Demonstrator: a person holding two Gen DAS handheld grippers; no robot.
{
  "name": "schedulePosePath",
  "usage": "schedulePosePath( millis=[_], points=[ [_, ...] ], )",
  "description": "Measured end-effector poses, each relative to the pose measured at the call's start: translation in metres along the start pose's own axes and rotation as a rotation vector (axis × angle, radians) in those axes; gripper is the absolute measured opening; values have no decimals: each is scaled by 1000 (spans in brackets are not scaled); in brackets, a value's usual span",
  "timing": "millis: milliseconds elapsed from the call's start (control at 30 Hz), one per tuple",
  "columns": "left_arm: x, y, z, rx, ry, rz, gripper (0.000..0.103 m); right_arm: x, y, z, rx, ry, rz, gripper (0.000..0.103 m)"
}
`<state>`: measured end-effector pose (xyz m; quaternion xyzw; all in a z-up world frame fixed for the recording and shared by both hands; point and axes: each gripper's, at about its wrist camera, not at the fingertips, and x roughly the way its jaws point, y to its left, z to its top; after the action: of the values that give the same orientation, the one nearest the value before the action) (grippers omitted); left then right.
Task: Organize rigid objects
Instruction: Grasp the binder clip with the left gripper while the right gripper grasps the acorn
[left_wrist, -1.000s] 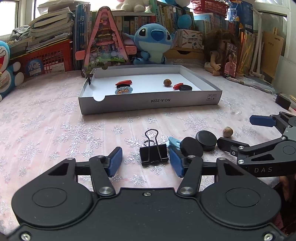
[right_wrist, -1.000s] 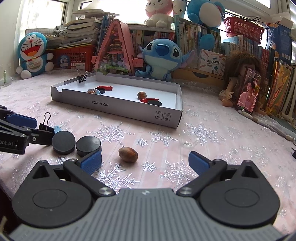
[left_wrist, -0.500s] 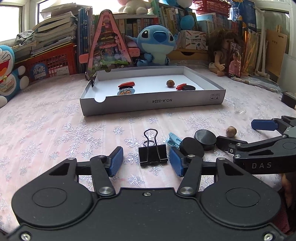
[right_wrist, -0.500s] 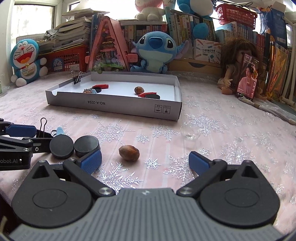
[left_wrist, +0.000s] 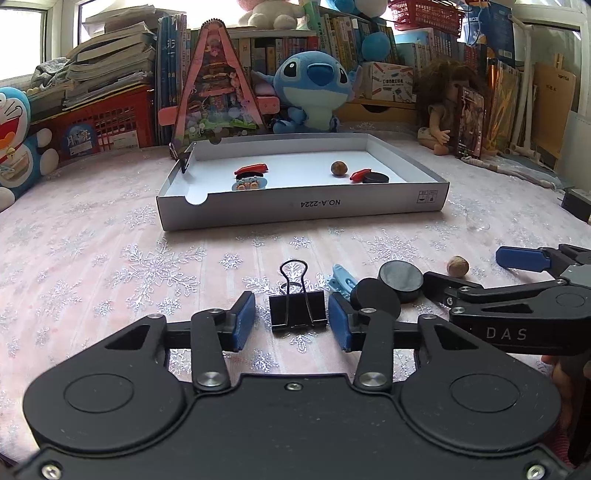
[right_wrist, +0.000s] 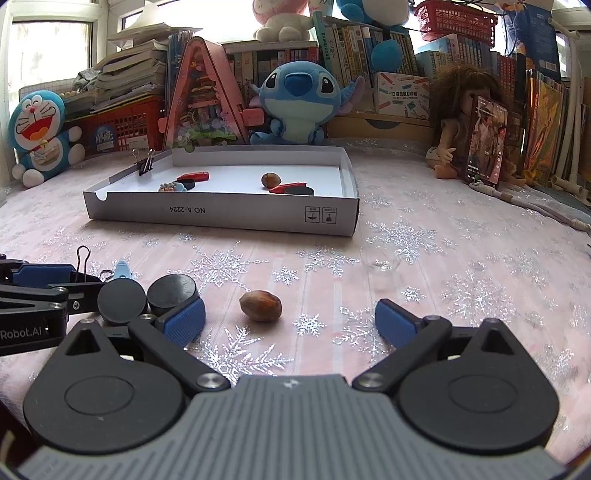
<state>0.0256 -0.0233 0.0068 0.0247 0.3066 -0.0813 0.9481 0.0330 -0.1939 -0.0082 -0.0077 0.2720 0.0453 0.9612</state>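
While its jaws had just been closing, the left hand-held gripper (left_wrist: 291, 321) straddled, ungripped, the upright binder clip (left_wrist: 297, 305) directly ahead.

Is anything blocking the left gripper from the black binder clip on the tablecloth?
Nothing visible does. The black binder clip already stands between the open pads of the left gripper, whose jaws have just been closing, with a gap still showing on each side. The light blue clip and black discs lie just right of it.

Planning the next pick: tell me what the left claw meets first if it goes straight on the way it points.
The black binder clip: it stands between the left claw's closing pads, not yet pinched. Beyond it lies bare tablecloth.
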Motion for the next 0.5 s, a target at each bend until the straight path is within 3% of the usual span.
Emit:
schedulePosePath(
  millis=[67,500],
  points=[
    [-1,-1,1,1,3,-10,32,-2,1,-1,0,-13,8,92],
    [-2,0,2,-15,9,-16,31,-13,24,-6,-87,-65,67,38]
  ],
)
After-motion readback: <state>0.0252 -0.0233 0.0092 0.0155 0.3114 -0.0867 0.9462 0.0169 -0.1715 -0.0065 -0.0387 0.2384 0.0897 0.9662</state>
